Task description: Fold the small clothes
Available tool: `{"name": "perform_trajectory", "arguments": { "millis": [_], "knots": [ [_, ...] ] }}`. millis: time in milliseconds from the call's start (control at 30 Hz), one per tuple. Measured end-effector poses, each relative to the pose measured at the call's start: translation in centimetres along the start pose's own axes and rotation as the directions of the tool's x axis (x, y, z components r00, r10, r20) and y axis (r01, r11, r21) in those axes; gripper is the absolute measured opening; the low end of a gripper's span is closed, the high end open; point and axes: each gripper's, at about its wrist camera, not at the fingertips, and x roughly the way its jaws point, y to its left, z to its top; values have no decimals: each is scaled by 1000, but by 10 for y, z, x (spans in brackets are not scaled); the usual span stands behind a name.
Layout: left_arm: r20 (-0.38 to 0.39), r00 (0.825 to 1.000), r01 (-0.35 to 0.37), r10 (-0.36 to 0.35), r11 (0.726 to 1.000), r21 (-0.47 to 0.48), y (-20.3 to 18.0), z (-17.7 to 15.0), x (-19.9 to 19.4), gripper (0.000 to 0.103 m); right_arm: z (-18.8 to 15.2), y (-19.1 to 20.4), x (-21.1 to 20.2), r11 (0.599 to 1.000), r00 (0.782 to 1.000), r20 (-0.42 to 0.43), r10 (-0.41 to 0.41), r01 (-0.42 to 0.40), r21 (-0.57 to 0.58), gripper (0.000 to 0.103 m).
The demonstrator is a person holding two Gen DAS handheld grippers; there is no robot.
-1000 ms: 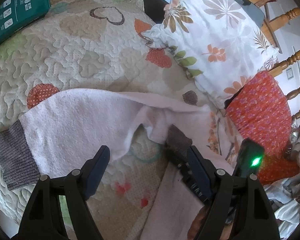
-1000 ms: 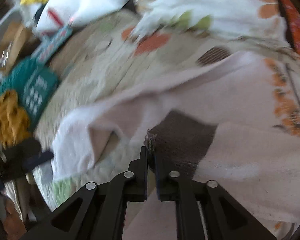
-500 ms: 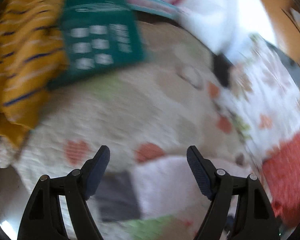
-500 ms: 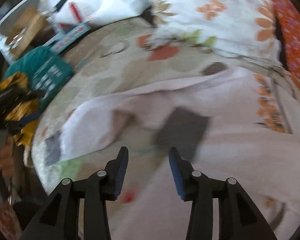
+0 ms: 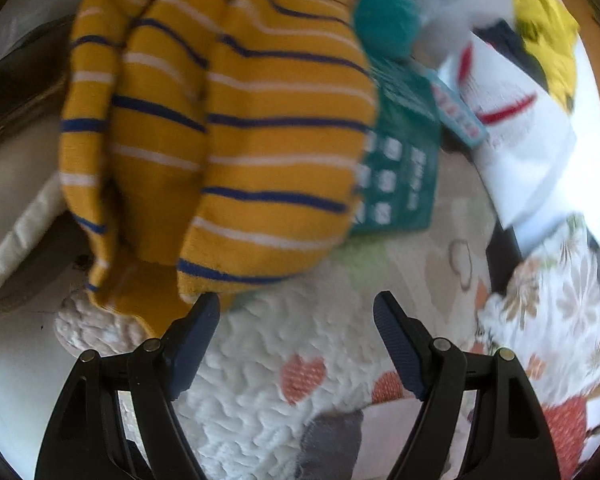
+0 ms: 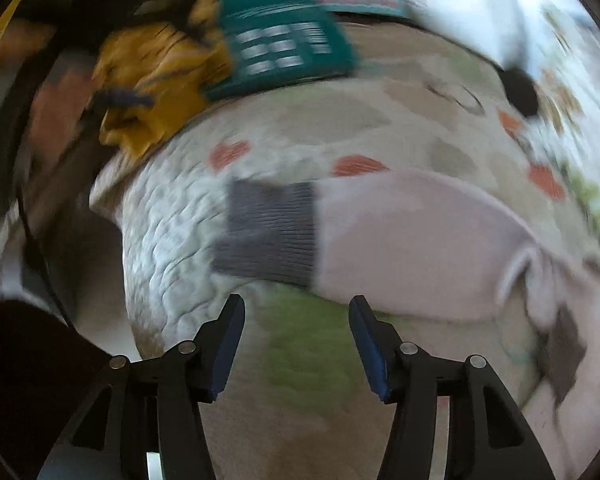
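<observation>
A pale pink garment (image 6: 412,240) with a grey ribbed cuff (image 6: 268,232) lies on the quilted bed cover (image 6: 172,264); a second grey cuff (image 6: 564,352) shows at the right. The first cuff also shows at the bottom of the left wrist view (image 5: 332,444). A yellow garment with blue and white stripes (image 5: 228,132) hangs in a heap just beyond my left gripper (image 5: 296,316), which is open and empty. My right gripper (image 6: 296,316) is open and empty, just in front of the pink garment's cuff. Both views are blurred.
A teal package (image 5: 400,168) lies behind the yellow garment, also in the right wrist view (image 6: 284,44). White bags (image 5: 520,120) and a floral pillow (image 5: 548,304) lie at the right. The bed's left edge (image 6: 112,220) drops off.
My right gripper let go of the grey cuff, opened, and swung left. My left gripper swung away from the pink garment up to the yellow striped garment.
</observation>
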Motion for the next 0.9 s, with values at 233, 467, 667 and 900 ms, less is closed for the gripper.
{"name": "perform_trajectory", "arguments": {
  "millis": [233,467,667,900],
  "knots": [
    [-10,1000,15,-15,1000,-15,0,-3,-1,78,14,27,34,981,990,33,-137,140,-138,38],
    [-22,999,29,-29,999,20,-16,-13,2,78,31,-52,-18,962,989,136,-53,14,272,5],
    [-66,996,76,-66,984,160,-59,-46,5,78,-36,-180,-142,773,934,271,-231,7,635,5],
    [-175,980,161,-98,905,395,-133,-117,11,78,-198,-303,-235,402,878,72,-474,143,904,5]
  ]
}}
